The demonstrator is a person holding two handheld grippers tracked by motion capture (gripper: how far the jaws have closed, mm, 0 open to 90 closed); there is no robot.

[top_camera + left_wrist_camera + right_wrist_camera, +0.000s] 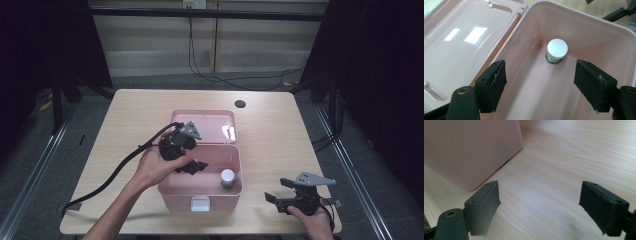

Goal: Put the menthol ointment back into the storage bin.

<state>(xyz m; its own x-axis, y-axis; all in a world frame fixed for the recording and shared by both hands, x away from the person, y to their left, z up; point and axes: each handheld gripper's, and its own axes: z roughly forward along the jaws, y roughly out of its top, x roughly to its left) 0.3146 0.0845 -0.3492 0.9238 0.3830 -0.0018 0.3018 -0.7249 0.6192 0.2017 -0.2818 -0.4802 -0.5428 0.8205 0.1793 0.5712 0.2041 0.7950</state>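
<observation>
Left tool hovered over the open pink storage box, jaws spread and empty; the white-capped bottle stood upright just ahead, between them, not gripped. Right tool idled spread over the bench. Judged: bottle stowed, lid unclosed.

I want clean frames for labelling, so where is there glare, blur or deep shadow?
Left gripper view: bright window-like glare on the open lid; the white-capped bottle stays sharp. Right gripper view: the pink box wall looks soft and dim, the table grain crisp. High view: surroundings nearly black, tabletop evenly lit.
</observation>
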